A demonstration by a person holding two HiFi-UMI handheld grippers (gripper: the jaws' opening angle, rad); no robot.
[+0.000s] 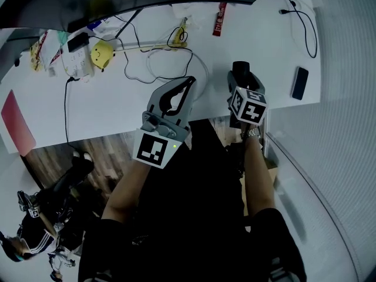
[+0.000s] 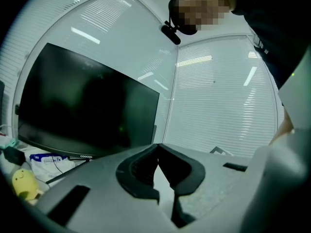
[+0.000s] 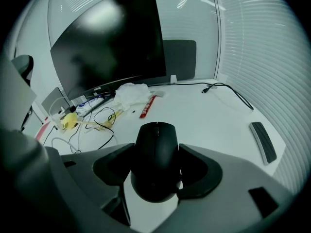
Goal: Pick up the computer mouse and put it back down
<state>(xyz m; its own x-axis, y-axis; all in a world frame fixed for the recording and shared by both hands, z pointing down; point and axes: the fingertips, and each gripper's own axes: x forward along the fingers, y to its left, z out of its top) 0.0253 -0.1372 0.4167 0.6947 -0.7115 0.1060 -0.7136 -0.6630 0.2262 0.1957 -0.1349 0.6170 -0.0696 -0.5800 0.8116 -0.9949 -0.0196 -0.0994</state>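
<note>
The black computer mouse (image 3: pixel 156 161) sits between the two pads of my right gripper (image 3: pixel 156 147), which is shut on its sides. In the head view the mouse (image 1: pixel 241 71) is over the near edge of the white desk (image 1: pixel 117 104), right of centre. I cannot tell whether it touches the desk. My left gripper (image 1: pixel 189 82) hovers to the left of it at the desk edge, tilted upward. Its jaws are shut tip to tip with nothing between them, and in the left gripper view the left gripper (image 2: pixel 156 149) points at the dark monitor (image 2: pixel 87 110).
A dark phone (image 1: pixel 299 82) lies at the desk's right edge, with a black cable (image 1: pixel 306 31) behind it. Tangled black and white cables (image 1: pixel 167 60), a yellow toy (image 1: pixel 101 53), a red strip (image 1: pixel 219 19) and papers lie toward the monitor (image 3: pixel 112 38). A red folder (image 1: pixel 16 122) lies far left.
</note>
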